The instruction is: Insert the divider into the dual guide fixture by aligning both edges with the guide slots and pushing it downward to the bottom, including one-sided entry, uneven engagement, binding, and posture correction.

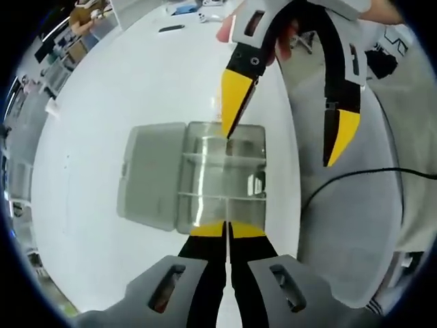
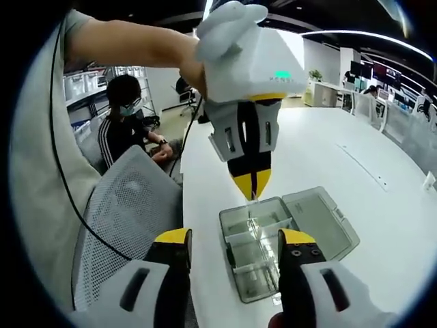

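A clear plastic compartment box [image 1: 254, 147] lies on the white table with its lid [image 1: 150, 174] folded open beside it. My left gripper [image 1: 227, 229] is shut at the box's near wall, pinching the top of a thin clear divider [image 2: 263, 236] that runs lengthwise down the box [image 2: 235, 287]. The divider is hard to make out. In the right gripper view the left gripper [image 2: 251, 191] points straight down at the box's far end. My right gripper [image 2: 235, 239] is open above the box, jaws wide apart. In the left gripper view the right gripper [image 1: 280, 147] has one fingertip [image 1: 229, 130] at the far wall.
The box sits near the table's edge [image 1: 290, 137]. A grey mesh chair back [image 2: 123, 205] and a black cable [image 1: 355, 178] lie just off that edge. A person [image 2: 130, 116] sits further back. Small items [image 1: 171, 27] lie at the table's far end.
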`<action>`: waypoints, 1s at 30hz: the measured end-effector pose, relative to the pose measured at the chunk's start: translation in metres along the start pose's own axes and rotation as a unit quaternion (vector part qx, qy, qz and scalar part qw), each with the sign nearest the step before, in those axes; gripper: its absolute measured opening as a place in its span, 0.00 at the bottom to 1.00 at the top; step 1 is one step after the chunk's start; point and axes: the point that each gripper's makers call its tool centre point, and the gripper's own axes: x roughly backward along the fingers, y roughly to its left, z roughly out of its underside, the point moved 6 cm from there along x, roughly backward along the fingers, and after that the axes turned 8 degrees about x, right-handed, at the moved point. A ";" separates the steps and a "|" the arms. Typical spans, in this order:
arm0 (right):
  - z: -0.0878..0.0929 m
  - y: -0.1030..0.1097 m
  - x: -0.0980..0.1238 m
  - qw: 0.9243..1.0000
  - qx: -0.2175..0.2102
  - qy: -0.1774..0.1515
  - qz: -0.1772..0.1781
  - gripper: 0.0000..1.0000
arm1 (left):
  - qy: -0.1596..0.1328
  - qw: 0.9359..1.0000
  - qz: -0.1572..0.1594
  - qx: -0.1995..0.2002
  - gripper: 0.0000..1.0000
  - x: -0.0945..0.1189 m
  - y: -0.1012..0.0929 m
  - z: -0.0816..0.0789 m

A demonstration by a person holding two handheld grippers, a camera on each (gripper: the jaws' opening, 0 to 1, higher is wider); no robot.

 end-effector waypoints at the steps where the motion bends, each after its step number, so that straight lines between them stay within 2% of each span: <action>1: 0.000 0.000 0.000 1.000 -0.001 0.000 0.000 0.48 | 0.000 1.000 0.000 0.000 0.00 0.000 0.001 0.000; 12: -0.001 -0.003 -0.001 1.000 -0.002 -0.001 -0.001 0.48 | 0.016 1.000 -0.008 0.007 0.00 -0.008 0.006 0.003; 30: 0.002 -0.005 -0.001 1.000 -0.007 -0.004 -0.002 0.48 | 0.018 1.000 -0.005 0.010 0.00 -0.010 0.006 0.002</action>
